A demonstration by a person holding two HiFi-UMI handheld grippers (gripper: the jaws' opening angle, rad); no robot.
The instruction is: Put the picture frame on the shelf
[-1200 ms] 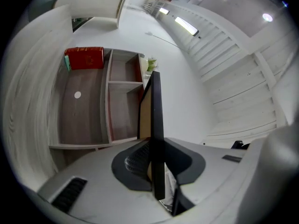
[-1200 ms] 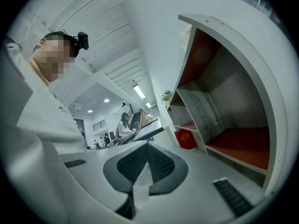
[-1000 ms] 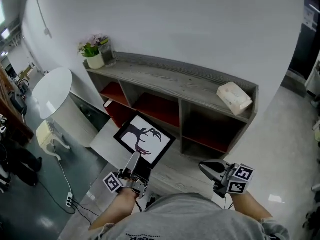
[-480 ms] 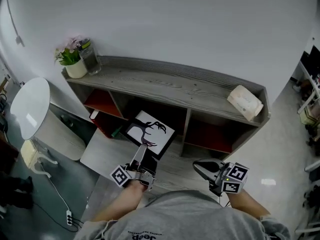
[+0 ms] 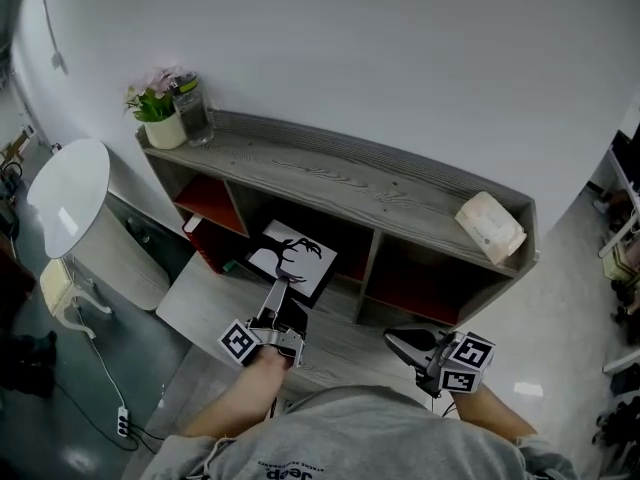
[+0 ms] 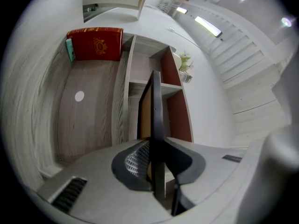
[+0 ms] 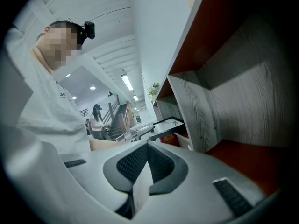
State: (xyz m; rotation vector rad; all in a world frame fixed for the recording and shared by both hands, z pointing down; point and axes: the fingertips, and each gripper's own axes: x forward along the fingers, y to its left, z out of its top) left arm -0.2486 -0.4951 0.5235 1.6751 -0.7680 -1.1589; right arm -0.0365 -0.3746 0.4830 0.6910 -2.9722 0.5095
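Shelving (image 5: 340, 173) of grey wood with red-backed compartments is standing along a white wall (image 5: 350, 58). A potted plant (image 5: 160, 108) and a jar (image 5: 192, 113) are sitting on its top at the upper left, and a tissue pack (image 5: 490, 226) is lying on its top at the right. A round white table (image 5: 65, 193) is showing at the left edge. At centre frame, the left gripper (image 5: 280, 290) is clamping the near edge of the picture frame (image 5: 293, 258), which is tilting up before the middle compartment's opening. In the left gripper view the frame's edge is running between both pads (image 6: 133, 160). At the lower right, the right gripper (image 5: 393, 336) is holding its jaws together with nothing between them.
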